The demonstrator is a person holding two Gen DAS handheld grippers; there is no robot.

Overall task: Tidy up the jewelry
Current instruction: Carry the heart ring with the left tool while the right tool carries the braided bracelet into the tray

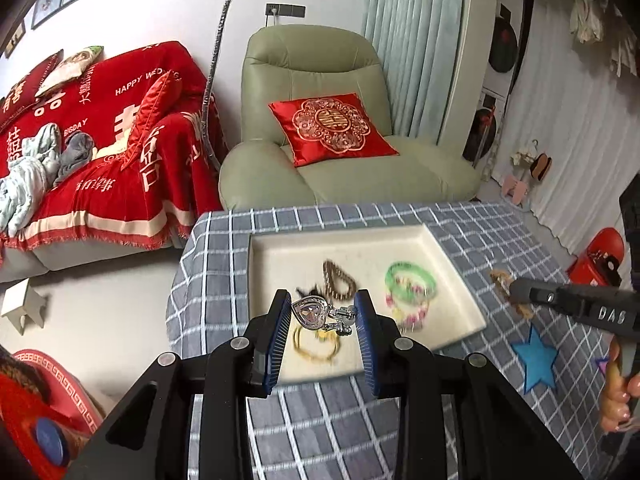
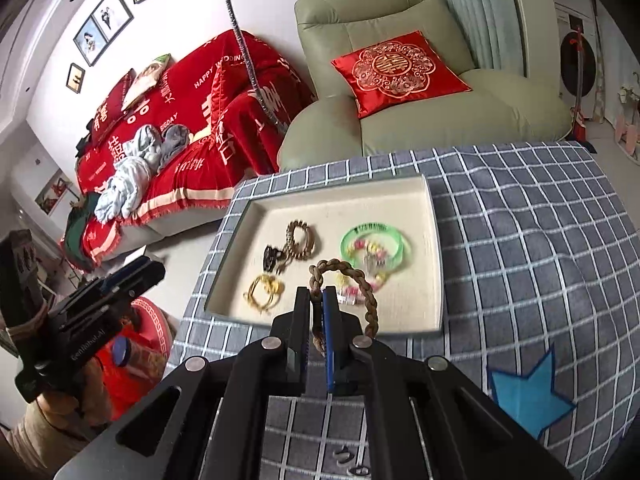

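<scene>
My left gripper (image 1: 324, 312) is shut on a silver heart-shaped pendant (image 1: 310, 314), which spans the gap between its blue pads above the near part of a cream tray (image 1: 460, 280). My right gripper (image 2: 317, 294) is shut on a brown braided bracelet (image 2: 348, 272), whose loop arches over the tray's (image 2: 434, 240) front edge. In the tray lie a brown bead bracelet (image 2: 300, 240), a small black piece (image 2: 272, 258), a gold bracelet (image 2: 264, 290), a green bangle (image 2: 376, 244) and a pink-and-yellow bead bracelet (image 2: 360, 284). Each gripper also shows in the other's view: the right gripper (image 1: 514, 292), the left gripper (image 2: 154, 270).
The tray sits on a table under a grey checked cloth (image 2: 520, 240), with a blue star (image 2: 528, 396) on its near right. Beyond the table stand a green armchair (image 1: 320, 120) and a sofa under a red throw (image 1: 100, 140). A red round stool (image 2: 136, 360) is at lower left.
</scene>
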